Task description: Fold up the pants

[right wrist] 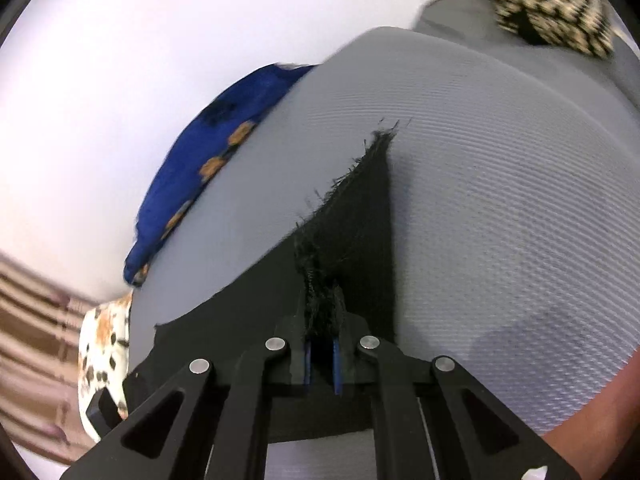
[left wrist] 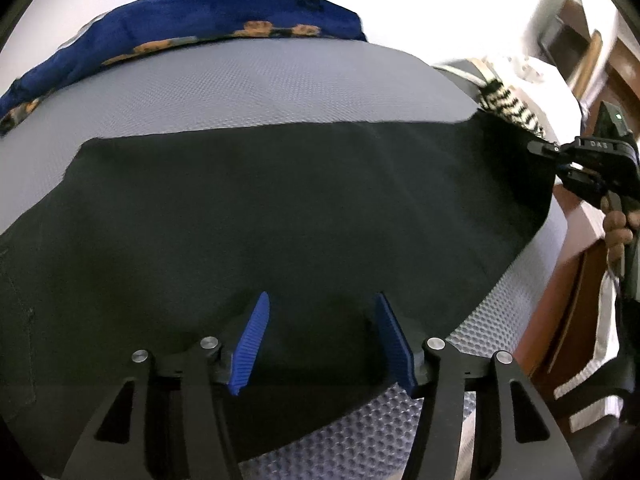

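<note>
The left gripper point(left wrist: 320, 340) stood released low in the frame, over the black pants point(left wrist: 280, 208) spread on the grey mattress point(left wrist: 240, 84). The right gripper point(right wrist: 322, 320) was clenched on their frayed hem at lower centre. A blue blanket point(left wrist: 200, 12) lay at the upper left.

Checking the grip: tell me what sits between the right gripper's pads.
The frayed end of the black pants, pinched in the right gripper; right wrist view.

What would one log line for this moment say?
stage: folding | right gripper: jaws shut on frayed hem of black pants, lifted | left gripper: jaws open over pants | surface: grey mat
</note>
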### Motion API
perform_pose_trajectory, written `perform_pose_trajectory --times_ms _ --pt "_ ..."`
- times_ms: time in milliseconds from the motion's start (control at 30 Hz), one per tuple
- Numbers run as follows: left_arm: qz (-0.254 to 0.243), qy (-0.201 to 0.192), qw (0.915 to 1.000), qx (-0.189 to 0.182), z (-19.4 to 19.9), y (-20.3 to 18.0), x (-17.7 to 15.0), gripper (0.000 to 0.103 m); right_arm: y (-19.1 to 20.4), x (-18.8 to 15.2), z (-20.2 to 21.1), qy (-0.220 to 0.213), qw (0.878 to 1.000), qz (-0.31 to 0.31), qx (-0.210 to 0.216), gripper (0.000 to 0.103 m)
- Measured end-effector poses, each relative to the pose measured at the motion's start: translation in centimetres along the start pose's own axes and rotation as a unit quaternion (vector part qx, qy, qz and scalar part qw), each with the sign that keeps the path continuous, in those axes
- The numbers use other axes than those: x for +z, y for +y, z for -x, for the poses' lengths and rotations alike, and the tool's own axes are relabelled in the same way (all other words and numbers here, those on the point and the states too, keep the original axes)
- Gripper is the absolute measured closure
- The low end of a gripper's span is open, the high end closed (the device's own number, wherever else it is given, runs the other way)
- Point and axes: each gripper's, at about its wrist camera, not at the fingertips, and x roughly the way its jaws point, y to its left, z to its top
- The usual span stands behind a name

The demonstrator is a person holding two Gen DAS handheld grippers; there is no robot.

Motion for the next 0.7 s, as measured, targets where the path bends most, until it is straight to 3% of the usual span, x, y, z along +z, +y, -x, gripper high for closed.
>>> perform_pose_trajectory --times_ms 267,467,700 --pt "0.083 -0.047 0.9954 0.006 4.0 5.2 -0.2 0.044 7.6 -0.8 -3.6 0.044 0.996 0.070 0.046 0.095" --pt "0.168 -0.093 0.9813 0.017 7.4 10.2 -1.0 0.044 13.2 -3.0 -7.3 0.088 0.986 0.108 0.087 0.095" --pt "0.208 -0.138 0.9677 0.035 9.7 12.9 -1.7 0.044 20.0 -7.8 -11.9 0.155 0.966 0.170 0.121 0.095"
